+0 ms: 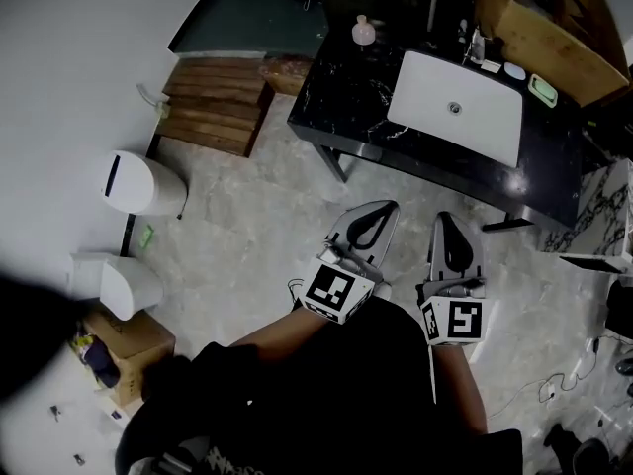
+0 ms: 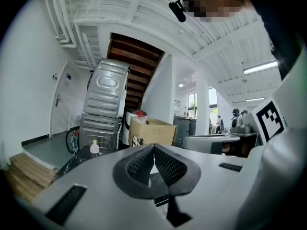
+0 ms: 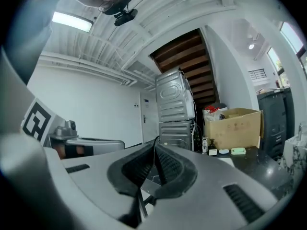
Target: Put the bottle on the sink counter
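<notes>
A small pale bottle [image 1: 363, 31] stands upright on the far left corner of the black sink counter [image 1: 341, 102]. In the left gripper view the bottle [image 2: 94, 147] shows small, on the counter's dark edge. My left gripper [image 1: 382, 210] and right gripper [image 1: 446, 220] are side by side close to my body, over the floor, short of the counter and pointing toward it. Both are shut, with nothing between the pads. The left gripper [image 2: 153, 146] and right gripper [image 3: 155, 142] each show their tips meeting in their own views.
A white basin [image 1: 457, 107] is set in the counter; small toiletries [image 3: 211, 149] and a green soap dish [image 3: 238, 151] sit behind it. A cardboard box [image 1: 539, 28] and stacked grey machines [image 3: 175, 109] stand beyond. Wooden boards [image 1: 213, 107] and white bins [image 1: 143, 184] lie left.
</notes>
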